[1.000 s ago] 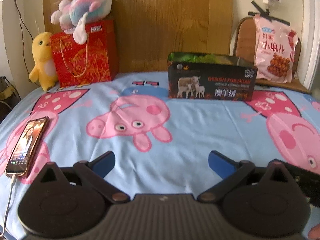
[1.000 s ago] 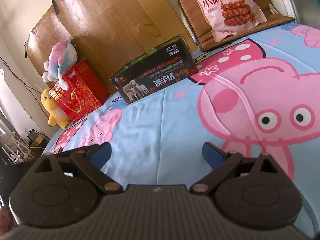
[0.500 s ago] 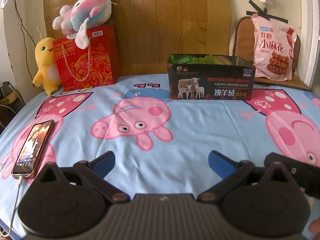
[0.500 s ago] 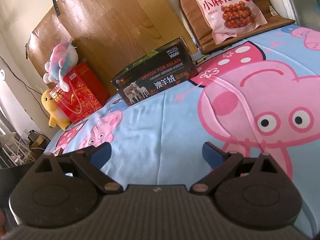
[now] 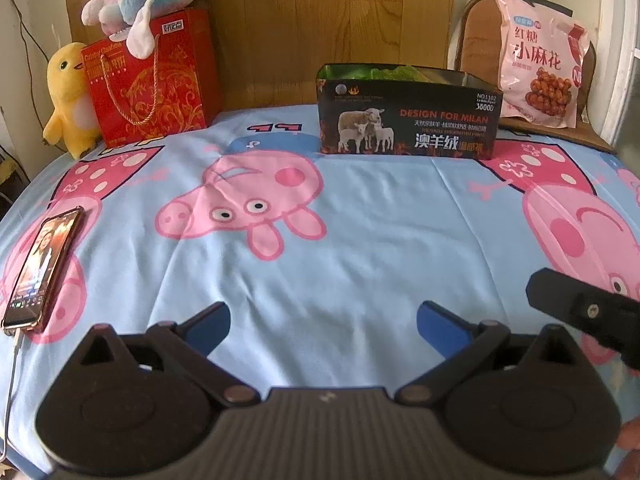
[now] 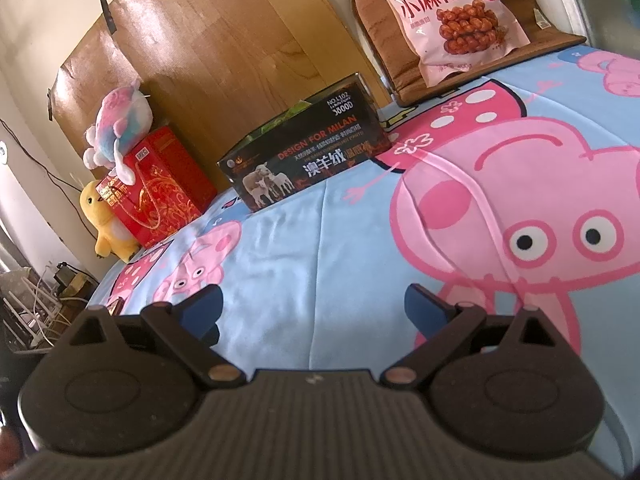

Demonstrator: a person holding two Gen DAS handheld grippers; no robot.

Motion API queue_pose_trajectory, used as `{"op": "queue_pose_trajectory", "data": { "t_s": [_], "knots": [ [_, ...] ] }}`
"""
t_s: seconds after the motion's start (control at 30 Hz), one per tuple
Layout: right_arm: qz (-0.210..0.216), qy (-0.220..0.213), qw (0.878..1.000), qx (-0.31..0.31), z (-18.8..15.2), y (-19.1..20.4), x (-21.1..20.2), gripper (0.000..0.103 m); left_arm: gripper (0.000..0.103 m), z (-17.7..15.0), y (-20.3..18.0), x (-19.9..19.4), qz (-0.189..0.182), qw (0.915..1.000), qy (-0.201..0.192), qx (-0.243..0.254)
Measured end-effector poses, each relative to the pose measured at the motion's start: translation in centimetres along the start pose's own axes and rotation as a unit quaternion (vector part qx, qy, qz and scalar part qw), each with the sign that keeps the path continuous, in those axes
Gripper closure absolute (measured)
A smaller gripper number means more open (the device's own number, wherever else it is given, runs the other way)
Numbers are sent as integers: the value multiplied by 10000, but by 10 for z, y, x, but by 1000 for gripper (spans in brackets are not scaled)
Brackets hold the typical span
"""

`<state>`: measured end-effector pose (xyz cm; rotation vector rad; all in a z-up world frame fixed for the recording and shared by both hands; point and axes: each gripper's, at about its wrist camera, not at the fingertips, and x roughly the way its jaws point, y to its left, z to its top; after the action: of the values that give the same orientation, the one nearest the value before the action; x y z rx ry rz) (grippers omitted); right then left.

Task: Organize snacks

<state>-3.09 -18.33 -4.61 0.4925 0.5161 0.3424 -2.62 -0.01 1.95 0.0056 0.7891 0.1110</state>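
A pink snack bag (image 5: 538, 60) printed with brown fried twists stands upright, leaning against a chair back. Left of it, apart, an open-topped black box (image 5: 408, 120) showing sheep stands upright on the bed, green packaging visible inside.

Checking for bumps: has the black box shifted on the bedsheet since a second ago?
No. The black box sits at the same spot beside the pink pig print; only the cameras moved.
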Motion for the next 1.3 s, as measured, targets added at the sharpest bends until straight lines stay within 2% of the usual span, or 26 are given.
{"op": "queue_pose_trajectory", "data": {
  "t_s": [1.3],
  "knots": [
    [-39,20,10000,-24,-2,1,3,4,0,-1,-1,8,22,9998,199,3]
  ]
}}
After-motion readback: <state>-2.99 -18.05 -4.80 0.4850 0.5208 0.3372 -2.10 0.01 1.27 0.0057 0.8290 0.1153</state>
